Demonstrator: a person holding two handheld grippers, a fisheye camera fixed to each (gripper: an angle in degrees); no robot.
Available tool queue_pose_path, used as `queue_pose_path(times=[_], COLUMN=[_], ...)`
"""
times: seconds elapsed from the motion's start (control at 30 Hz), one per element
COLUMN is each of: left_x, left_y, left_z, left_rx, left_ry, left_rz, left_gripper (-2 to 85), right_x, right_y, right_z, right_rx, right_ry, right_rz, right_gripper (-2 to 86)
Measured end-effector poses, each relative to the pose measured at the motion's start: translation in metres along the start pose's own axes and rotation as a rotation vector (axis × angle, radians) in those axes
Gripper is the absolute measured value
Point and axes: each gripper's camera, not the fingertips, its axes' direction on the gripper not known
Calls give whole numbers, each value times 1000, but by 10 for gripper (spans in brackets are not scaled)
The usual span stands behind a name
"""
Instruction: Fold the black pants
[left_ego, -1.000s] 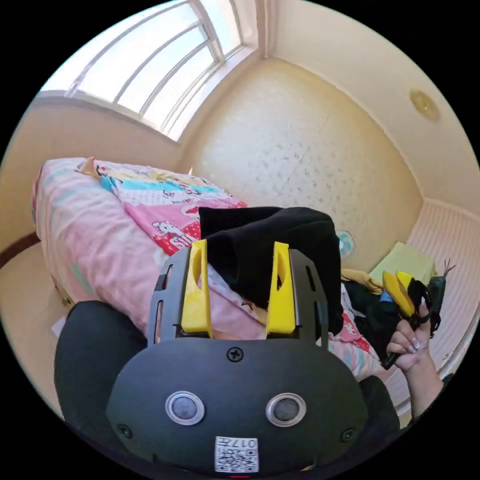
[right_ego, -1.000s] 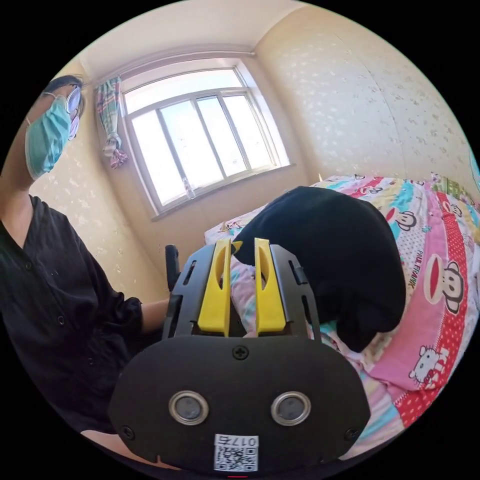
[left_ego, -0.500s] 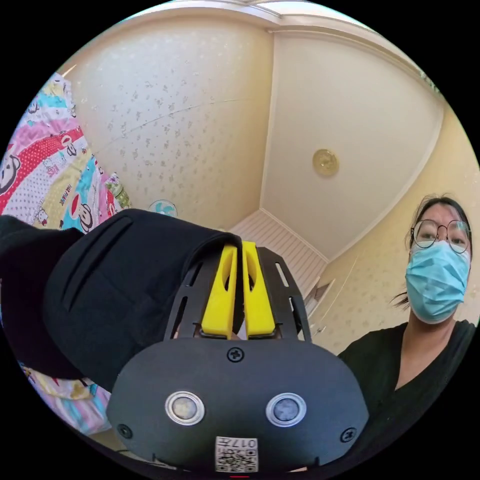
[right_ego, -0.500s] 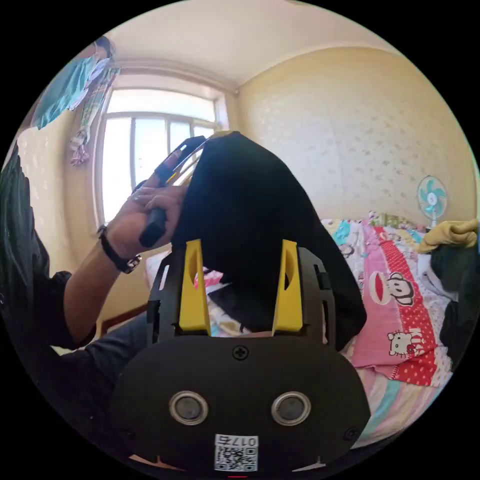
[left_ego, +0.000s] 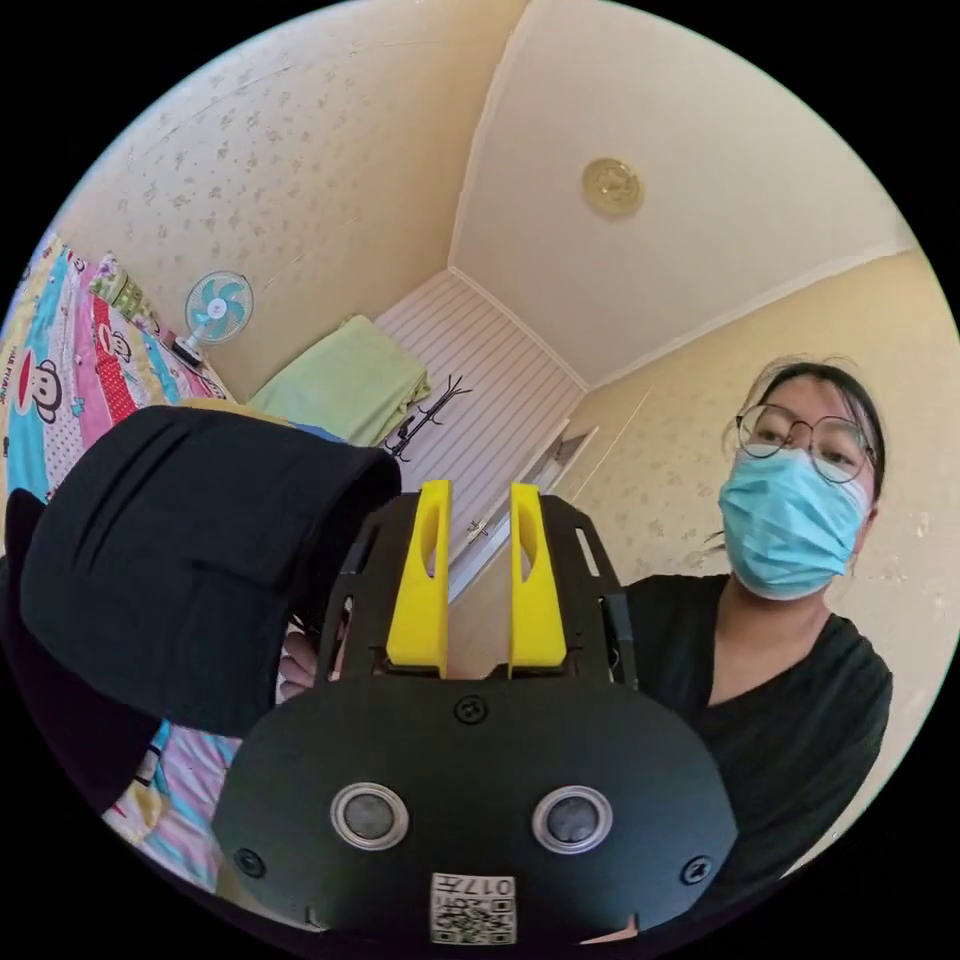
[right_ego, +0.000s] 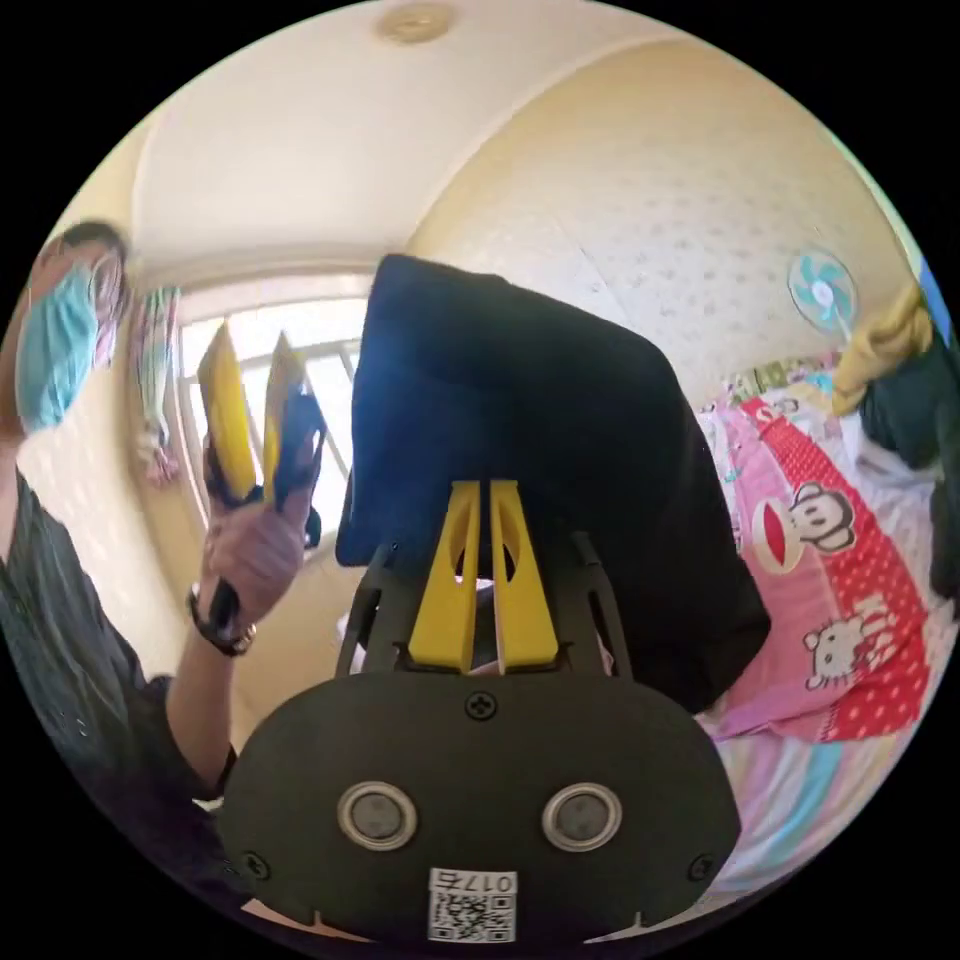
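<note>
Holding the black pants up off the bed, I have them pinched in my right hand-held gripper, whose yellow jaws stand nearly together on the lower edge of the cloth. Half a second ago those same jaws were spread wide below the fabric, so the grip has passed over to this side. My left hand-held gripper has done the opposite: it was clamped on the pants' edge a moment back, and now its jaws stand a little apart with nothing between them. In the right gripper view I can see it raised in my left hand, clear of the cloth and off to one side.

In the left gripper view the pants hang as a dark bundle just beside that freed tool, with the patterned bed beyond them.

I judge this to be a handover in the middle of straightening the garment. The pants are still bunched and in the air, not laid flat, so folding proper has hardly begun. The free left tool will likely need a fresh hold on another edge or corner, so the cloth can be spread.
</note>
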Motion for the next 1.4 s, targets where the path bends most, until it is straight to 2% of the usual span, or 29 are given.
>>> queue_pose_path(times=[0.1,0.13,0.17,0.3,0.47,0.53,0.7,0.83,0.9,0.97,1.13,1.3,1.4], left_x=[18,21,21,10,10,-1,-27,-28,-33,-41,-38,-26,-19], left_y=[48,65,76,89,118,121,98,57,41,22,1,-15,-33], left_z=[-40,-49,-49,-3,101,119,132,106,107,115,139,143,137], left_rx=[133,143,107,-154,-502,-534,-491,-184,-115,-44,58,177,227], left_ry=[-295,-466,-605,-781,-989,-1057,-898,-646,-585,-498,-425,-371,-321], left_rz=[62,79,90,247,726,776,677,501,457,384,352,350,337], left_gripper=[94,95,98,123,143,133,52,28,23,20,18,21,27], right_x=[8,9,12,15,18,16,24,36,41,36,-10,-56,-70], right_y=[-2,-2,-3,1,-3,-4,6,27,50,71,133,191,202], right_z=[-14,-16,-19,-23,-20,-19,-36,-54,-55,-50,-34,4,20], right_rx=[12,8,-3,-18,-68,-90,-35,-28,-71,-102,0,-91,-49], right_ry=[69,71,68,54,21,23,60,14,-62,-56,-38,94,124], right_rz=[3,5,9,27,48,38,61,11,-6,-3,-78,-59,-9], right_gripper=[20,20,19,18,20,21,30,47,77,119,179,220,268])
